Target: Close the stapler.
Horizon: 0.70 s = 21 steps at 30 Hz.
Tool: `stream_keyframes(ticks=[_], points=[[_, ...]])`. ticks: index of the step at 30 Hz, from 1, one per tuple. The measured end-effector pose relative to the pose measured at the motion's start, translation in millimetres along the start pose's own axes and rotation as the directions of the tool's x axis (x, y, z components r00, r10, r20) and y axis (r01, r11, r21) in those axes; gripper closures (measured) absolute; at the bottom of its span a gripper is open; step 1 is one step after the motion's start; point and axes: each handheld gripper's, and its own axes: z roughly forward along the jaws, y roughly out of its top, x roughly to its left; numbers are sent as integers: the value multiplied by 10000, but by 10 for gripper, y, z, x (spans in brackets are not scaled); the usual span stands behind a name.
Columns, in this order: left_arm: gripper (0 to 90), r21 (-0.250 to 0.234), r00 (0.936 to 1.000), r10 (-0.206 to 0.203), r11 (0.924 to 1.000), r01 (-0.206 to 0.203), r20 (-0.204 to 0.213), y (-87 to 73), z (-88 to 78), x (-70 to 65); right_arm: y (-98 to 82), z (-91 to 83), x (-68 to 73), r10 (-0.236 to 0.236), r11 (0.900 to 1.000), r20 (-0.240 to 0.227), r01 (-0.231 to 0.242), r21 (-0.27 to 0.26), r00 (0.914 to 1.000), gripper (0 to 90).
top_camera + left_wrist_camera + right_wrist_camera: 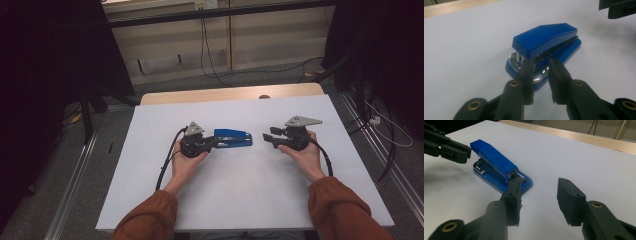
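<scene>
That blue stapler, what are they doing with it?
A person holds a gripper in each hand over a white table. The blue stapler lies flat between them. The left gripper is right at one end, jaws slightly apart, not squeezing it. The right gripper waits open, a little away from the other end.

Dim room, bright table (pixel 240 200) — soft shadows, slight blur.

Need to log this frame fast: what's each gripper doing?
Left gripper: open, jaws at the blue stapler, nothing held.
Right gripper: open, empty, short of the stapler.
</scene>
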Motion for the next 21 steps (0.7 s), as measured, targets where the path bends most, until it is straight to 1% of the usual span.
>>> stream_keyframes(ticks=[1,2,3,4,5,6,8,10,12,13,14,16,18,19,20,21], points=[[619,-19,9997,62,10000,-62,-238,-1,-10,-7,3,2,6,-6,10000,10,6,-21,10000,483],[578,-84,9996,114,9999,-116,-260,-3,-22,-7,5,0,12,-29,10000,77,29,-63,10000,450],[579,-208,9996,137,9997,-142,-236,-4,-35,-8,9,-2,17,-16,10000,119,17,-85,9999,426],[570,-221,9995,217,9995,-223,-249,0,-44,-10,14,-3,23,-70,9999,139,71,-98,9999,413],[541,-265,9992,252,9993,-260,-308,3,-48,-14,17,-7,29,-118,9998,165,120,-143,9998,389],[500,-291,9989,293,9991,-303,-355,6,-53,-16,21,-11,34,-118,9998,164,121,-174,9998,359],[416,-319,9990,241,9992,-253,-371,7,-57,-23,28,-17,45,14,9997,212,-9,-224,9998,298],[338,-296,9992,191,9994,-202,-345,7,-62,-28,34,-25,53,1,9997,252,5,-237,9997,248],[291,-248,9992,240,9994,-248,-335,8,-67,-26,37,-34,63,68,9997,309,-61,-232,9995,194],[277,-206,9993,173,9996,-180,-328,9,-73,-22,39,-38,69,75,9998,344,-68,-207,9994,169],[236,-201,9995,-8,9998,2,-305,12,-79,-18,40,-41,74,99,9998,343,-93,-191,9994,146],[143,-223,9988,-136,9997,126,-461,23,-97,-19,40,-48,85,206,9995,323,-198,-241,9993,113],[104,-376,9985,24,9993,-45,-552,37,-121,-22,39,-52,100,278,9992,321,-268,-305,9991,87],[88,-427,9984,57,9991,-81,-567,43,-136,-21,39,-52,110,316,9990,386,-304,-328,9988,55],[61,-469,9989,107,9988,-129,-465,46,-151,-22,40,-52,120,363,9988,459,-348,-332,9983,37],[42,-472,9990,135,9988,-155,-417,47,-168,-27,41,-58,127,368,9988,443,-354,-327,9983,39]])
